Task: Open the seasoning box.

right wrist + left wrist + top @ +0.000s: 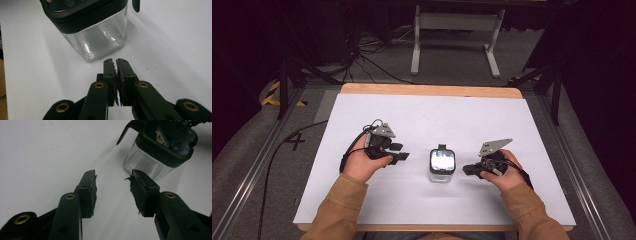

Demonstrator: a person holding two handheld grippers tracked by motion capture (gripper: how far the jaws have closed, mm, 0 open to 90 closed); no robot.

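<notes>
While the small square clear glass jar with a black clip-on lid [442,165] is standing upright near the middle of the white-covered worktop [427,115], the person is holding a black two-jawed claw in each hand on either side of it. The left claw [399,157] is pointing toward the jar from the left and sitting near it without touching; in the left gripper view its jaws are standing partly apart, with bare white surface between the pads [90,192], and the jar [155,155] is lying beyond the tips, up and to the right. Nothing is being gripped there.

The right claw [468,169] is aiming at the jar from the other side, its tips just beside the glass wall. In the right gripper view its jaws are sitting almost together, leaving only a thin slit between the worn pads [122,72], and they are holding nothing; the jar [95,32] is standing just past the tips, its clear body reflecting light and its dark lid band wrapping the top.

Tan sleeves [337,210] are covering both forearms, and a cable is trailing from each claw. Beyond the worktop, grey flooring and a white metal frame [457,35] are showing.
</notes>
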